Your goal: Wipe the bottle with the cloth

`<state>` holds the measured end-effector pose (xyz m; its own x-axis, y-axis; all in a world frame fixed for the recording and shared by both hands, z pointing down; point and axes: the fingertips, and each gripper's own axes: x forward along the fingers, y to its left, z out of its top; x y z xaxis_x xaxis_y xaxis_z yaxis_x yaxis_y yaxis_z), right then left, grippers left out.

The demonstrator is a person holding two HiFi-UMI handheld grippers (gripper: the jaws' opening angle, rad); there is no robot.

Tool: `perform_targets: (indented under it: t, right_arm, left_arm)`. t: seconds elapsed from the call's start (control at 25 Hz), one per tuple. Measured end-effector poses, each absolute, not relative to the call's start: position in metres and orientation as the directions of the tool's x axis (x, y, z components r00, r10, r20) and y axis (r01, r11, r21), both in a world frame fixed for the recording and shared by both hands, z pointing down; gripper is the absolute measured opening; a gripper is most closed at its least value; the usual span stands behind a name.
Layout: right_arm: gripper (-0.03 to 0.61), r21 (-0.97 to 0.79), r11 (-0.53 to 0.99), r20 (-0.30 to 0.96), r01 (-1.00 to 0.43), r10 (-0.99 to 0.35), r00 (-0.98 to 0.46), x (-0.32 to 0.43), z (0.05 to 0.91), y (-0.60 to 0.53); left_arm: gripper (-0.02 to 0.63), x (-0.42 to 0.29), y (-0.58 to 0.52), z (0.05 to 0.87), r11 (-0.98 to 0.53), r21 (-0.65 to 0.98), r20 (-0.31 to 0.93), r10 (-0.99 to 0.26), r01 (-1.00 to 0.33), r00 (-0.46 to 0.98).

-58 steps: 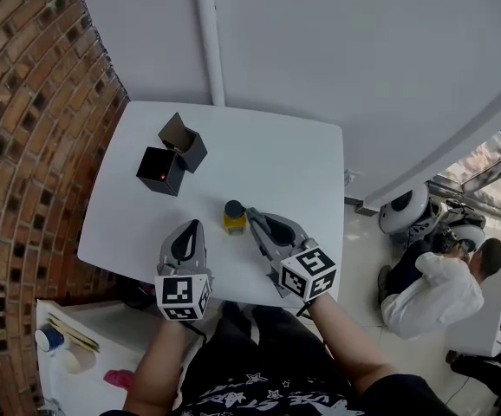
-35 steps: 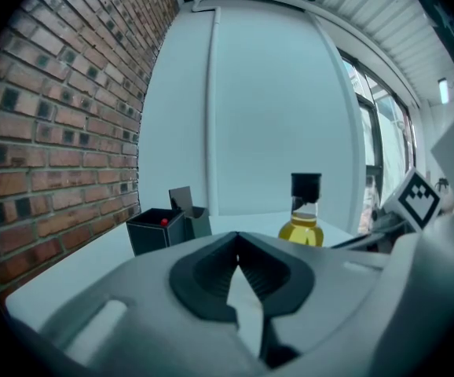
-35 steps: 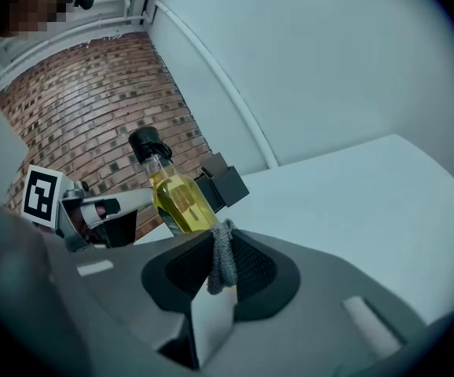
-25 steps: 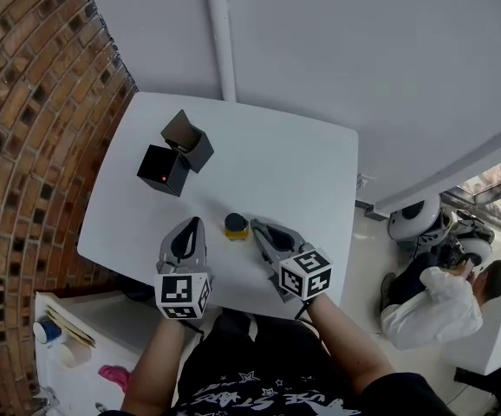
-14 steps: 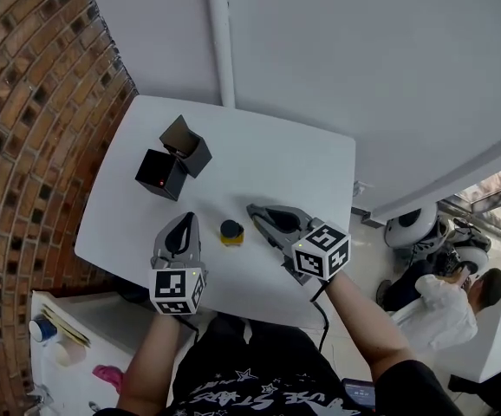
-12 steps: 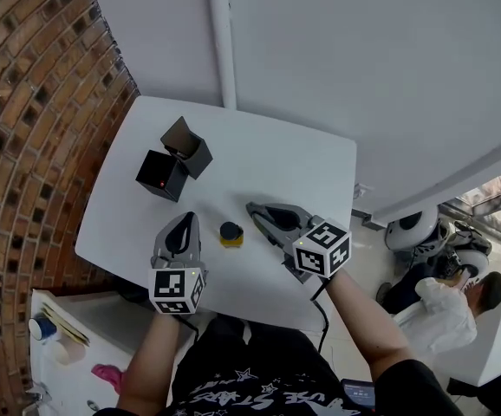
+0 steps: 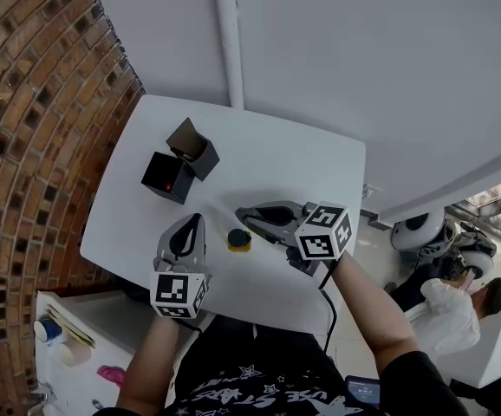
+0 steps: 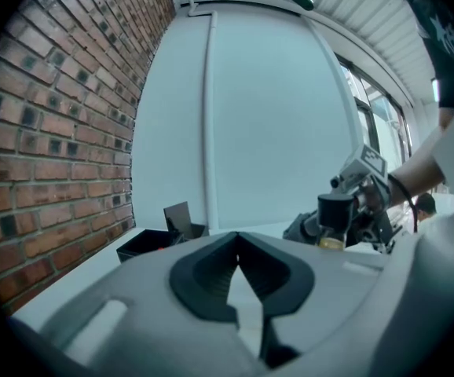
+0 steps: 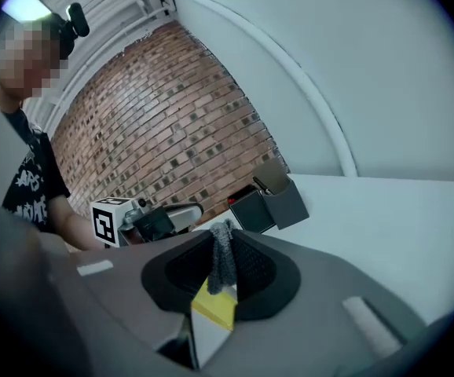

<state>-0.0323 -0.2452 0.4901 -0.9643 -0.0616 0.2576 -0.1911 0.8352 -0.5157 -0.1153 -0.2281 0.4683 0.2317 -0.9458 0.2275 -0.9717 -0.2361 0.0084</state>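
My right gripper (image 9: 223, 230) is clamped on the cloth (image 9: 221, 264); my left gripper (image 8: 236, 242) is closed on nothing. The bottle (image 7: 239, 239) stands between them, near the worktop's (image 7: 294, 163) front edge, well apart from the black boxes (image 7: 168, 178) by its left edge.

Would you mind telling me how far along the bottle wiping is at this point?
Done: the cloth is clamped in the right gripper. In hand: that gripper is close beside the bottle, which stands on the table; contact can't be confirmed. Left: the wiping itself. The left gripper is shut and empty, not holding the bottle.
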Motion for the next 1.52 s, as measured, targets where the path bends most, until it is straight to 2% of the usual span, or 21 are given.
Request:
perform_targets:
  t: [0.44, 0.76, 1.2, 1.52]
  right_arm:
    - [0.063, -0.676, 0.737, 0.232, -0.014, 0.195, -0.953, -0.047, 0.500, -0.244]
    - [0.063, -0.753, 0.657, 0.235, 0.032, 0.313, -0.920, -0.053, 0.527, -0.238]
    - [0.063, -0.800, 0.600, 0.292, -0.004, 0.385, -0.876, -0.052, 0.575, -0.233]
    - [0.063, -0.802, 0.596, 0.305, -0.028, 0.370, -0.878, -0.053, 0.587, -0.236]
  left_arm:
    - [0.005, -0.124, -0.244, 0.482, -0.258, 0.050, 0.248, -0.933, -0.965, 0.262]
    - [0.005, -0.129, -0.249, 0.493, -0.255, 0.065, 0.271, -0.926, -0.965, 0.263]
    - [0.005, -0.134, -0.253, 0.506, -0.232, 0.081, 0.292, -0.924, -0.969, 0.245]
    - [0.005, -0.139, -0.248, 0.513, -0.206, 0.085, 0.307, -0.925, -0.975, 0.222]
